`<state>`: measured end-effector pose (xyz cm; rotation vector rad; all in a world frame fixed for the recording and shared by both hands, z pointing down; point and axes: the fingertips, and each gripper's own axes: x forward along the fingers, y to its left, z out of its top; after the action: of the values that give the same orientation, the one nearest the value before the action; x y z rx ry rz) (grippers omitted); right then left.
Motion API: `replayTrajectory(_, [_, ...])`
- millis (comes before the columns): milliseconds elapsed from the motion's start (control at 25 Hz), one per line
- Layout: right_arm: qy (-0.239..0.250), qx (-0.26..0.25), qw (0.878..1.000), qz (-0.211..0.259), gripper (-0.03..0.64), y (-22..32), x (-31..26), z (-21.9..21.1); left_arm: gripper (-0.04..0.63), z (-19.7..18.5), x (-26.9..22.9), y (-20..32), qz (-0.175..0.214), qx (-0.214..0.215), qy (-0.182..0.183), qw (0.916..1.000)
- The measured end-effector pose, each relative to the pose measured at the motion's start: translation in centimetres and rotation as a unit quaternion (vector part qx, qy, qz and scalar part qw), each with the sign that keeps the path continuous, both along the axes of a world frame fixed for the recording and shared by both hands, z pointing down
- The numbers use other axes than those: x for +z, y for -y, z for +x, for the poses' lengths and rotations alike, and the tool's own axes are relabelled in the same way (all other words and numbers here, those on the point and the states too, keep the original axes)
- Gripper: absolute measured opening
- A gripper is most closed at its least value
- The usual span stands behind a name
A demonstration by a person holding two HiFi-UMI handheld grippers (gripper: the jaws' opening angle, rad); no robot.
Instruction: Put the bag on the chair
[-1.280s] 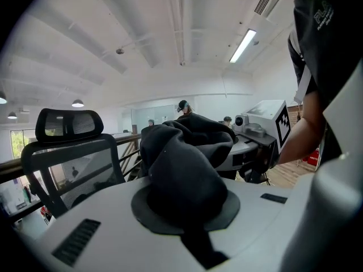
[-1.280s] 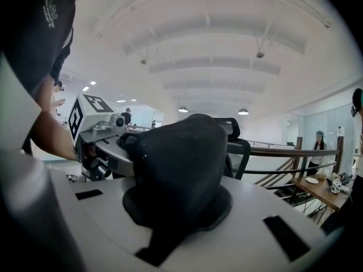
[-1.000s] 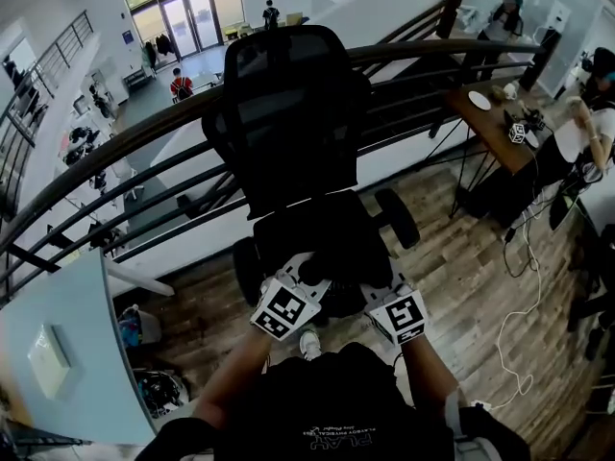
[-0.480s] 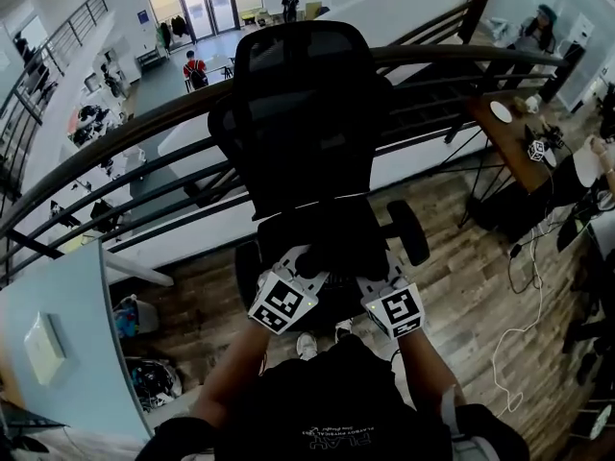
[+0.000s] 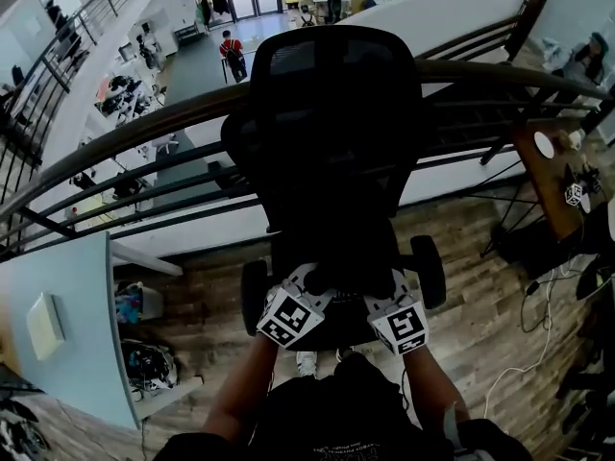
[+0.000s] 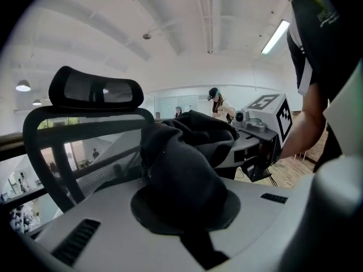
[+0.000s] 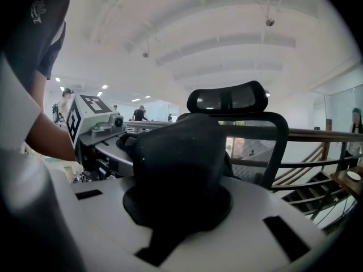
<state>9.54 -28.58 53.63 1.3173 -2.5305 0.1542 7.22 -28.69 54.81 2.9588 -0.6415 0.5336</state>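
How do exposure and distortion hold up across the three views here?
Head view: fisheye bows the railing; black chair loses detail. Left gripper view: bag a near-featureless dark mass, corners vignetted. Right gripper view: same, ceiling washed out.

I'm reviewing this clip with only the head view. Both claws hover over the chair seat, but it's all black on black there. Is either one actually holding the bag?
Observer: Yes. In the left gripper view, the left claw is shut on bunched black fabric of the bag.
Operator: And the right one?
Observer: Same. The right gripper view shows the right claw shut on a dark mound of that fabric.
Operator: Is it one bag between them, or two separate things?
Observer: It looks like one. In the left gripper view, the fabric runs unbroken from the left claw across to the right claw.
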Motion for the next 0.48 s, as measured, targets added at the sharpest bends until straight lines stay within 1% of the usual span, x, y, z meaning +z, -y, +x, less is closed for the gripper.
replayTrajectory(320, [0.002,-0.04,0.999,-0.026,0.046,5.0,4.4,0.4,0.038,0.3,4.2,4.8,-0.026,-0.029,0.016,0.9991])
replayTrajectory(480, [0.004,-0.055,0.997,-0.045,0.044,7.2,6.7,0.2,0.038,0.3,6.7,7.0,-0.044,-0.045,0.017,0.9979])
